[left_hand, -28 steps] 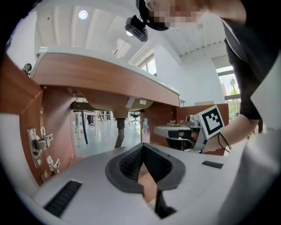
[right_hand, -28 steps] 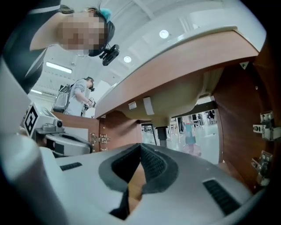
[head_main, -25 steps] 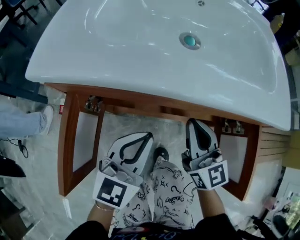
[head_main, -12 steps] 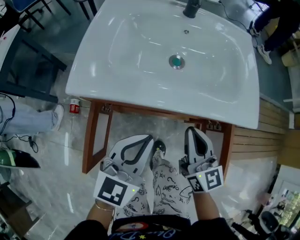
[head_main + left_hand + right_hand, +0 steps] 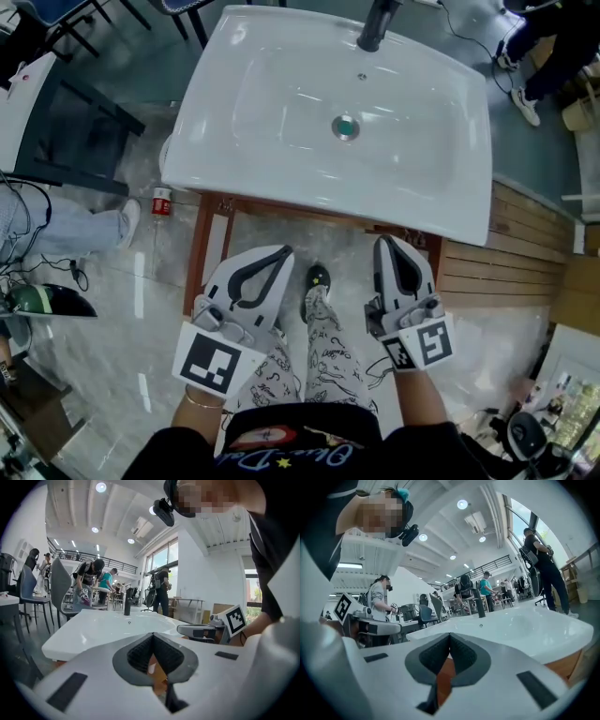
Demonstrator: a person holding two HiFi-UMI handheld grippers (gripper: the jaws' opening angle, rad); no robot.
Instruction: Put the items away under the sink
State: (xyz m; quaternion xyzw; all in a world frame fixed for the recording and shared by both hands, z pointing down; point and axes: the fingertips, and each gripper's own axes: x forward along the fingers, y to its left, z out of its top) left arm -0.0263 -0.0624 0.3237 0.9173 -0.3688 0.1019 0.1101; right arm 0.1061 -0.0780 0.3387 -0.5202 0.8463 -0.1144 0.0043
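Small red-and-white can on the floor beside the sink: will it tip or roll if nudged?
The small red-and-white can looks narrow and upright, so it probably tips easily. Once down, its round body would likely roll on the glossy floor.

1 sink [image 5: 281,103], 1 faucet [image 5: 375,23], 1 wooden cabinet [image 5: 200,258], 1 red can [image 5: 161,202], 2 hand-held grippers [image 5: 281,253] [image 5: 386,244]

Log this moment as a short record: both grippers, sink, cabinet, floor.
left gripper: shut, holding nothing
right gripper: shut, holding nothing
sink: white basin, dark faucet at back, green drain
cabinet: wooden frame under the sink
floor: small red container left of the cabinet
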